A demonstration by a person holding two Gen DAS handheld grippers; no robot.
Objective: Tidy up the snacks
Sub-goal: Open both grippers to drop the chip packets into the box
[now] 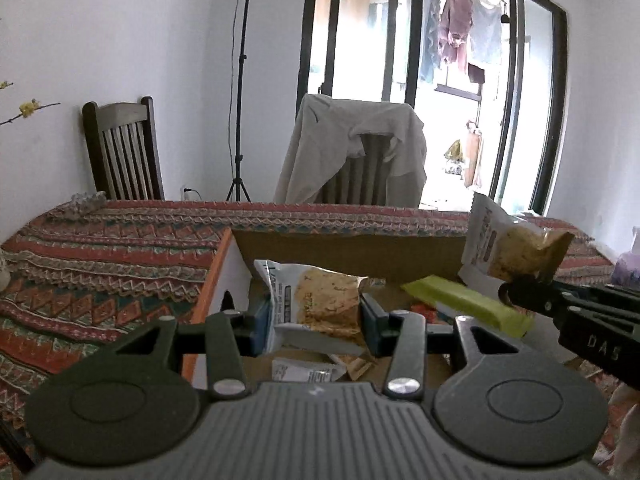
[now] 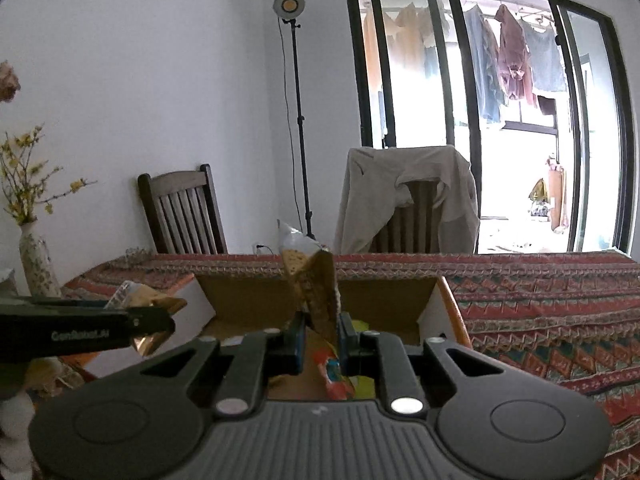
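Note:
My left gripper (image 1: 316, 320) is shut on a white snack packet with a cracker picture (image 1: 320, 300), held over the open cardboard box (image 1: 344, 252). My right gripper (image 2: 322, 338) is shut on a similar snack packet (image 2: 314, 288), held upright over the same box (image 2: 384, 292). In the left wrist view the right gripper (image 1: 524, 284) enters from the right with its packet (image 1: 508, 244). In the right wrist view the left gripper (image 2: 156, 324) enters from the left with its packet (image 2: 148, 300). A yellow-green snack bar (image 1: 468, 304) and other packets (image 1: 308, 368) lie in the box.
The box sits on a table with a red patterned cloth (image 1: 100, 248). Behind the table stand a wooden chair (image 1: 124, 152), a chair draped with a beige garment (image 1: 356, 152) and a light stand (image 2: 298, 112). A vase with yellow flowers (image 2: 34, 252) stands at the table's left.

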